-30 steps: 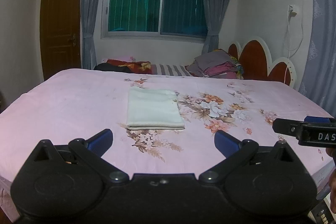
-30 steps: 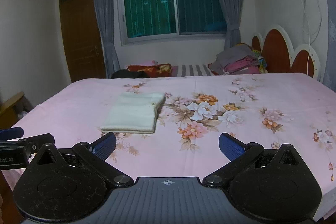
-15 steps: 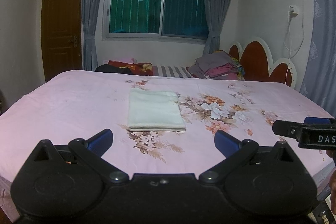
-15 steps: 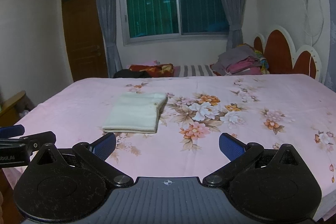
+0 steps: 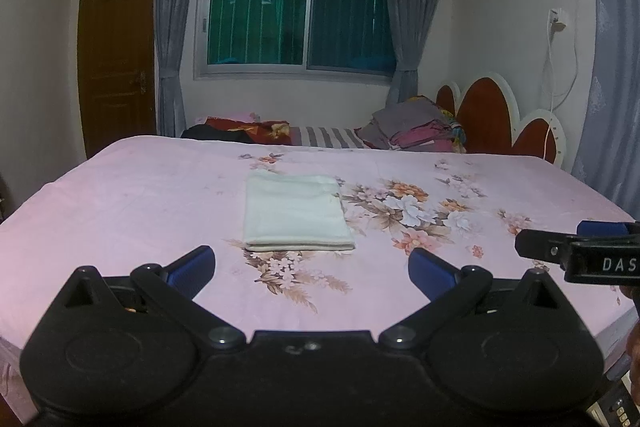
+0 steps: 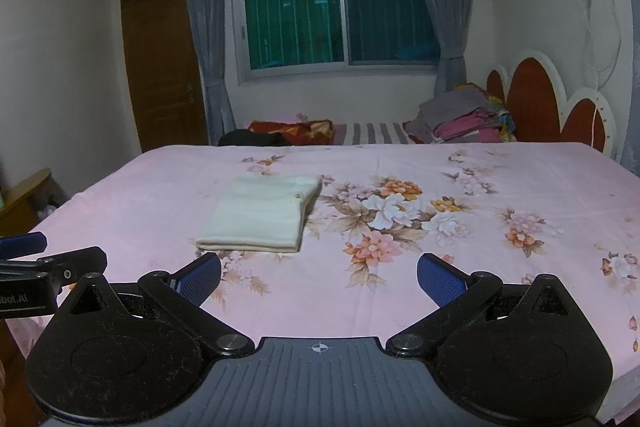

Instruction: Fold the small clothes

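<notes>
A cream-white cloth folded into a flat rectangle (image 5: 296,213) lies at the centre of the left wrist view on a pink bedsheet printed with flowers (image 5: 132,187), well apart from both tools. The left gripper (image 5: 310,267) spreads its blue-padded fingers wide, holding nothing. The right gripper (image 6: 319,273) likewise stands wide and empty; there the cloth (image 6: 260,214) sits left of centre.

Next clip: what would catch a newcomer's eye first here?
A cream folded cloth lies flat in the middle of the pink floral bed sheet, with nothing touching it. Both claws, left and right, hang open at the near edge. Behind, a clothes pile sits by the red headboard.
</notes>
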The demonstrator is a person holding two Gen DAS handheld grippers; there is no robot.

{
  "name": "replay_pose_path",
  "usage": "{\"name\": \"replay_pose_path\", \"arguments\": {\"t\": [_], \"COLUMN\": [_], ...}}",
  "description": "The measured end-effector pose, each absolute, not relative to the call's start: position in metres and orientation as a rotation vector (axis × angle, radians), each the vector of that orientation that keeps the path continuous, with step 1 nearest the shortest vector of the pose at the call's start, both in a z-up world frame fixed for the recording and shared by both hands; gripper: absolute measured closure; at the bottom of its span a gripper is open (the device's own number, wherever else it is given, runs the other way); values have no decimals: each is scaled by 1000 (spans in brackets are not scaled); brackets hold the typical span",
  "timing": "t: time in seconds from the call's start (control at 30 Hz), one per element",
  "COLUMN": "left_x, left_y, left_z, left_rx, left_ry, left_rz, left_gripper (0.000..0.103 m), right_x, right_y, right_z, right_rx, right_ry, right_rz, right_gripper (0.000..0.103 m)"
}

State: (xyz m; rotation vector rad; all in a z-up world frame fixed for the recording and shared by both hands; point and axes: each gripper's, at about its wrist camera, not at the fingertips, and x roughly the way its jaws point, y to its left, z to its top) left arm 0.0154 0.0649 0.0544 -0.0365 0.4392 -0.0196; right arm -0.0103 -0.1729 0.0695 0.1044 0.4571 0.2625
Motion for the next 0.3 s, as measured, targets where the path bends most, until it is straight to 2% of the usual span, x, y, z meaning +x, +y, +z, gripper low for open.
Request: {"name": "replay_pose_path", "arguments": {"t": [0.3], "left_x": [15], "left_y": [64], "left_z": [52], "left_rx": [-48], "left_ry": [432], "left_rz": [-13], "left_gripper": [0], "right_x": [-8], "right_y": [-177], "right_z": [67], "right_rx": [99], "right_ry": [462], "right_rz": [278], "right_gripper": [0]}}
